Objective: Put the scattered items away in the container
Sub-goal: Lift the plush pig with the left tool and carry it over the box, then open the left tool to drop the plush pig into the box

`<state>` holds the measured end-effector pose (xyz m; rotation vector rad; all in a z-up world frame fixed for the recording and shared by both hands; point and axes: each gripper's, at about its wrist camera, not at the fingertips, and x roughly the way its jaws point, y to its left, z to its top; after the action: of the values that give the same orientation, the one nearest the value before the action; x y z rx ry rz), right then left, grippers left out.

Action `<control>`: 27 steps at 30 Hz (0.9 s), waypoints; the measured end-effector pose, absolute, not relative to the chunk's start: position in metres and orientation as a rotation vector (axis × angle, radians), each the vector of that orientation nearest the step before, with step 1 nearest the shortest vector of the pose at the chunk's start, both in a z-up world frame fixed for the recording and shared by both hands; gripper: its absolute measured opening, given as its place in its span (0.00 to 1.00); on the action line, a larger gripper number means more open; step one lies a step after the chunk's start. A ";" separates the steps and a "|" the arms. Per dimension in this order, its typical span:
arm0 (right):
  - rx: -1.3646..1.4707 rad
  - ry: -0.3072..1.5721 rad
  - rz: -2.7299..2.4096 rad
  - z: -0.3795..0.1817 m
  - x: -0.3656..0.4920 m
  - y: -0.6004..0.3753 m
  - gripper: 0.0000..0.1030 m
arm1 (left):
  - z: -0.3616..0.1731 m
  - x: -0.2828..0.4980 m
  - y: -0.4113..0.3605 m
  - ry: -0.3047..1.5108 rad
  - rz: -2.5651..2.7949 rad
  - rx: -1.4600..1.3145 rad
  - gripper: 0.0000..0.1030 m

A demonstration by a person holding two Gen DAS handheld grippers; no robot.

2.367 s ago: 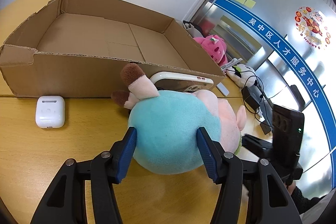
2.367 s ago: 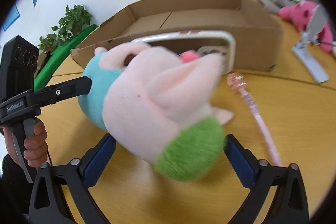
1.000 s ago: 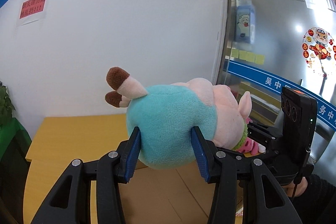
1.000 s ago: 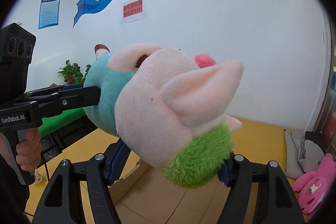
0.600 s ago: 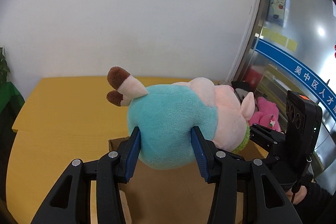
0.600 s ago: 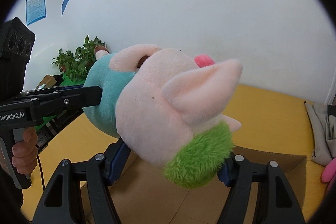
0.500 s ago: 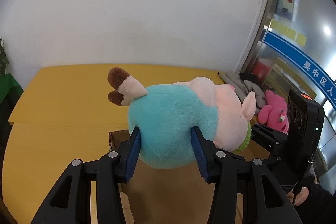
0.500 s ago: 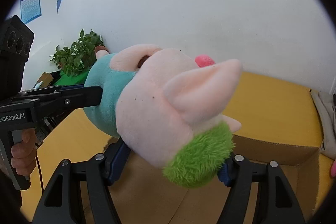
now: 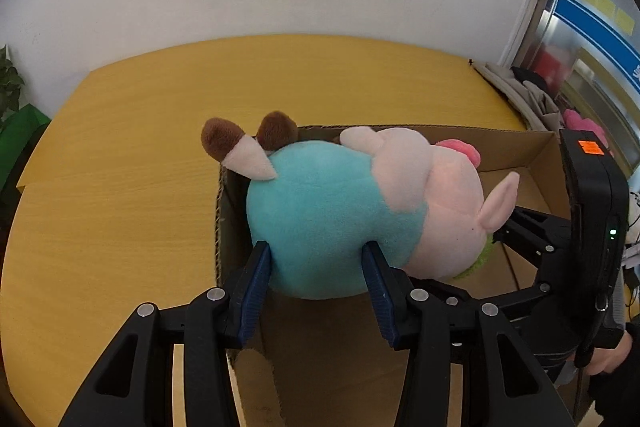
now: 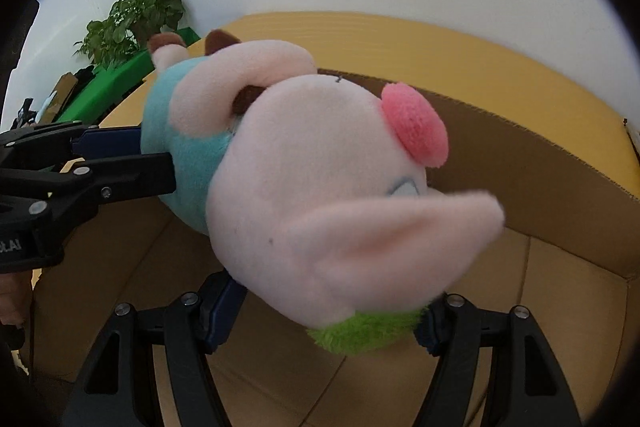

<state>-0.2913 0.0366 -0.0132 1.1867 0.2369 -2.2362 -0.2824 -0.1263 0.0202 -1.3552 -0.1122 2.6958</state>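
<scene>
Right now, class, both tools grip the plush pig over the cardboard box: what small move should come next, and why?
Probably lower a little further, then release. The plush pig hangs above the cardboard box floor, its body clamped by the closing left tool and its head by the right tool.

Bright even indoor light, soft shadows, fisheye bending and dark corners, slight close-up blur

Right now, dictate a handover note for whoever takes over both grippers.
Left gripper: jaws closing, pads pressed on the plush pig's teal body.
Right gripper: shut on the pig's head end.
The pig hangs over the open cardboard box; whether it touches the floor can't be told.
Done: pig brought to the box.
Left: lower it, release both grips, then probably collect any other items; none show here.
</scene>
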 end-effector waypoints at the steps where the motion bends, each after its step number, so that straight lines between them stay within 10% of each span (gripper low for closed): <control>1: 1.185 0.259 -2.241 -0.015 -0.287 0.035 0.69 | 0.022 -0.282 -0.128 -0.143 2.685 -1.354 0.47; 17: 1.033 0.122 -2.343 0.124 -0.191 0.104 0.78 | 0.141 -0.153 -0.107 -0.110 2.885 -0.956 1.00; 27: 0.788 0.109 -2.566 0.188 -0.057 0.146 0.80 | 0.105 -0.073 -0.036 -0.014 2.796 -0.963 1.00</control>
<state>-0.0572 0.1461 0.1875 0.7878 0.1089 -2.5657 -0.0732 -0.0363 0.1052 -0.9630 -0.0138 2.7963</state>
